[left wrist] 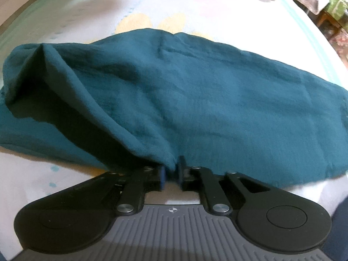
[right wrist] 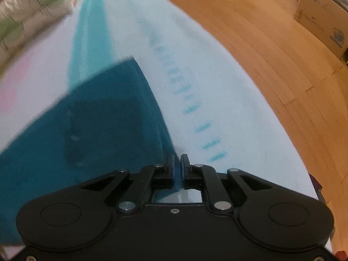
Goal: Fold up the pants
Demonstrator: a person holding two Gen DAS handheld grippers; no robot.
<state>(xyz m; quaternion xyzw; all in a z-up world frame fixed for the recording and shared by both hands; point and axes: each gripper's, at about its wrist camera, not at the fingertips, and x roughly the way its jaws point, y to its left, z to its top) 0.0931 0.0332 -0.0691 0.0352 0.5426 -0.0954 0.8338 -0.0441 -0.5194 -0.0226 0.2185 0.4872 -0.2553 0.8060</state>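
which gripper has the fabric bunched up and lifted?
The left gripper: the teal pants gather into a raised ridge at its fingers. The right gripper pinches a flat edge.

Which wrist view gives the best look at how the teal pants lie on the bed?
The left wrist view: the teal pants spread across the frame, wrinkles and a raised fold at left visible, the left gripper pinching their near edge. The right wrist view shows only a blurred corner, clamped by the right gripper.
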